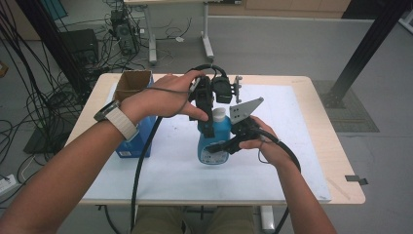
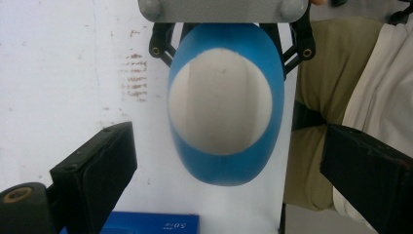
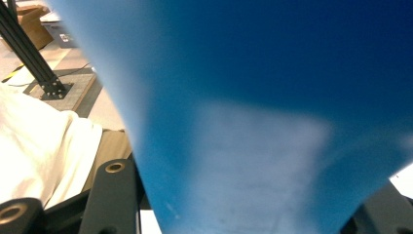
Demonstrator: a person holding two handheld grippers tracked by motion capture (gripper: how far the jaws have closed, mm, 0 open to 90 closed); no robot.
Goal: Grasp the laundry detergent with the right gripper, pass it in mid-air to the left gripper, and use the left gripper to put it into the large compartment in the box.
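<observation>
At the far left stands an open brown cardboard box (image 1: 132, 82) on a blue carton (image 1: 139, 141), both on the white sheet (image 1: 292, 146) that covers the pale wooden table (image 1: 336, 146). They sit to the left of the left claw, well apart from its jaws, and the carton's top edge shows below the jaws in the left gripper view (image 2: 151, 225).

The left claw (image 1: 208, 127) hangs point-down over the middle of the sheet, held by a hand (image 1: 163, 97) with a white-strapped wristwatch (image 1: 117, 119) behind it. Its jaws stand spread wide in the left gripper view (image 2: 229, 180), one on each side of the blue plastic bottle with the round white cap (image 2: 221, 107). The bottle stands upright directly beneath them, and neither pad touches it there. In the high view one black finger (image 1: 208, 124) overlaps the bottle's shoulder, though contact cannot be made out from that angle.

The bottle (image 1: 214, 141) stands between the two claws. The right claw (image 1: 220, 146) comes in level from the bottle's right side, its grey three-cornered plate (image 1: 246, 109) upward, held by the other hand (image 1: 265, 146). It is pinching the bottle's lower body: in the right gripper view (image 3: 243, 214) the blurred blue wall of the bottle rises straight from between the jaws, very close to the lens.
</observation>
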